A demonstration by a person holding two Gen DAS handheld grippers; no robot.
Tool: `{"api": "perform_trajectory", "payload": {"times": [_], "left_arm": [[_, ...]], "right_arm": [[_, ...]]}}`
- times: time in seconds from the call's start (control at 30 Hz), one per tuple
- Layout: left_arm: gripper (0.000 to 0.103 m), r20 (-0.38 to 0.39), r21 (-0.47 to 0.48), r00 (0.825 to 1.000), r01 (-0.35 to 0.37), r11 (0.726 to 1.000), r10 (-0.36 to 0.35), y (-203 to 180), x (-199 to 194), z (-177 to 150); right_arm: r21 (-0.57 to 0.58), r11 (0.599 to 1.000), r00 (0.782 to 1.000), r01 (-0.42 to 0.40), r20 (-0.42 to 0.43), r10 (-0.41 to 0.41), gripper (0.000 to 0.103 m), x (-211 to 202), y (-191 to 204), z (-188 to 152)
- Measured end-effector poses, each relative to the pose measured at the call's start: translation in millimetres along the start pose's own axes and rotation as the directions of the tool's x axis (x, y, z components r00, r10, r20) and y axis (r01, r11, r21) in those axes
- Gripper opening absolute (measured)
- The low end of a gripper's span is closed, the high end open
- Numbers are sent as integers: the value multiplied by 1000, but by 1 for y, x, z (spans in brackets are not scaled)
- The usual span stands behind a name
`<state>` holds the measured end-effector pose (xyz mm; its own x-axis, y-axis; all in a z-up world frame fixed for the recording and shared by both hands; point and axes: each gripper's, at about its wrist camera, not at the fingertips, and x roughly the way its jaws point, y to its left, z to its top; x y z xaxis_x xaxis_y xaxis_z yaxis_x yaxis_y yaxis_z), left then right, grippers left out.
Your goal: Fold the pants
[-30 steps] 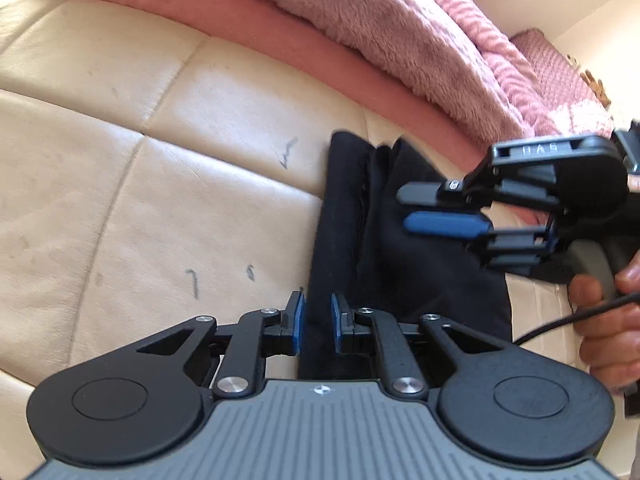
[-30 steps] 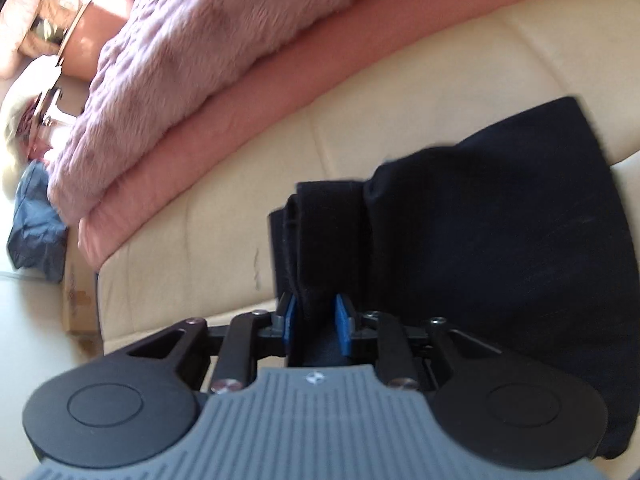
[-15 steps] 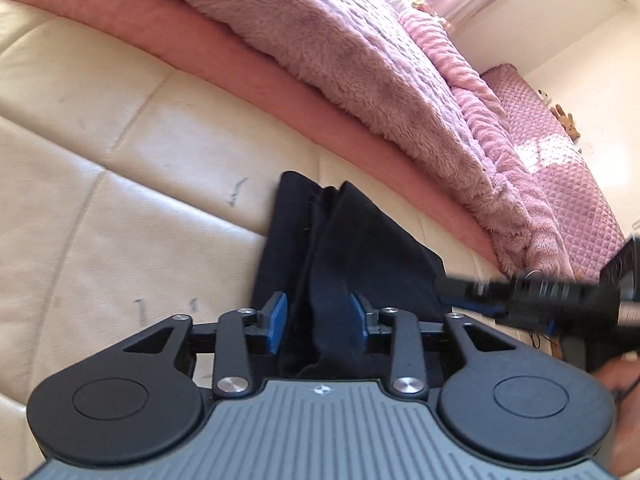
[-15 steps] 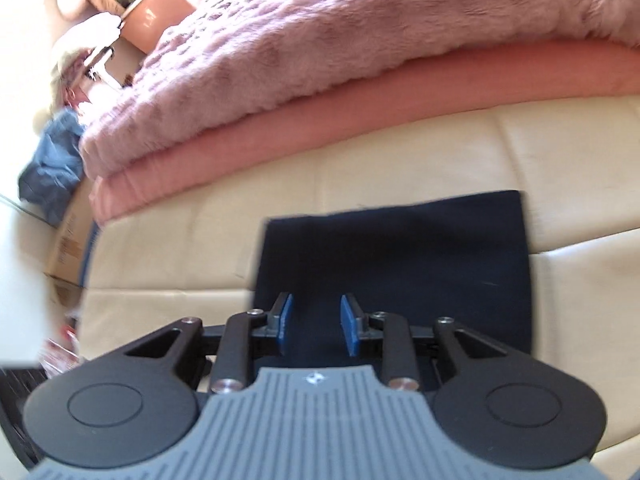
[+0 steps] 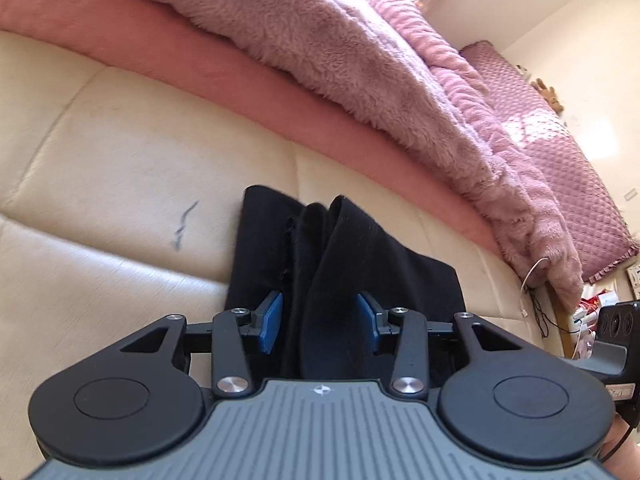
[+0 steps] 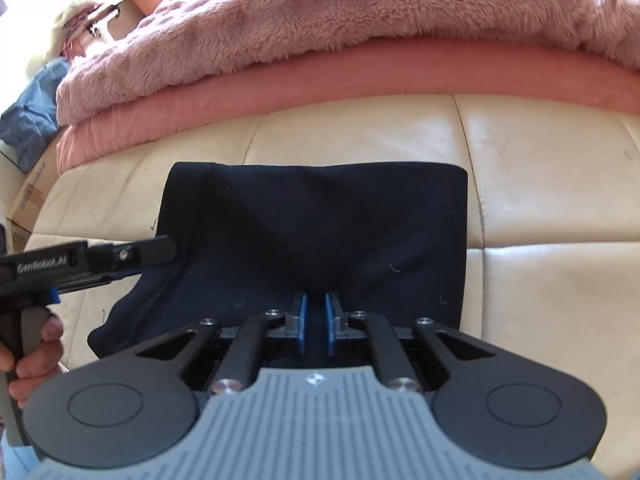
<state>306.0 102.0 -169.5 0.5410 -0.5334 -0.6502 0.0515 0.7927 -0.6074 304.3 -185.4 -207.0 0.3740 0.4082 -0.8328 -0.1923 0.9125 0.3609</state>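
A cream leather couch (image 6: 540,184) bears the folded black pants (image 6: 320,232), with pink blankets (image 6: 360,20) heaped at its far side. The left gripper (image 5: 320,322) points down at the pants' left end, its jaws just spread wide, cloth loose between them. The right gripper (image 6: 314,322) has just been closing and stands nearly clenched at the pants' near edge; whether it pinches cloth is unclear. "GenRobot.AI" reads on the left gripper.

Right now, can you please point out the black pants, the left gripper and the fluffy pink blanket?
black pants (image 6: 320,232): right wrist view, on the flat top layer of the folded cloth.
left gripper (image 5: 320,322): left wrist view, midway between its blue fingertips.
fluffy pink blanket (image 6: 340,12): right wrist view, on its furry upper surface.
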Motion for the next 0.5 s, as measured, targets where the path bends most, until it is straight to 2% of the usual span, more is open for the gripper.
{"api": "perform_trajectory", "payload": {"times": [0.13,0.2,0.33,0.47,0.5], "left_arm": [[47,28,-1,999,17,1000,-17,-4,11,3],[36,39,-2,999,-1,1000,1,-7,13,3],[24,85,-13,996,8,1000,-7,-11,4,-1],[19,123,61,992,2,998,-10,-35,-14,-2],[18,128,85,992,-1,996,-10,-43,-20,0]], "right_arm": [[32,999,1000,-21,-1,21,2,3,-8,-2],[36,999,1000,-29,-4,30,2,4,-9,-3],[40,999,999,-37,-6,38,1,2,-8,-2],[38,997,998,-61,11,61,4,-4,-9,-4],[44,997,998,-68,18,68,9,-10,-9,-6]]}}
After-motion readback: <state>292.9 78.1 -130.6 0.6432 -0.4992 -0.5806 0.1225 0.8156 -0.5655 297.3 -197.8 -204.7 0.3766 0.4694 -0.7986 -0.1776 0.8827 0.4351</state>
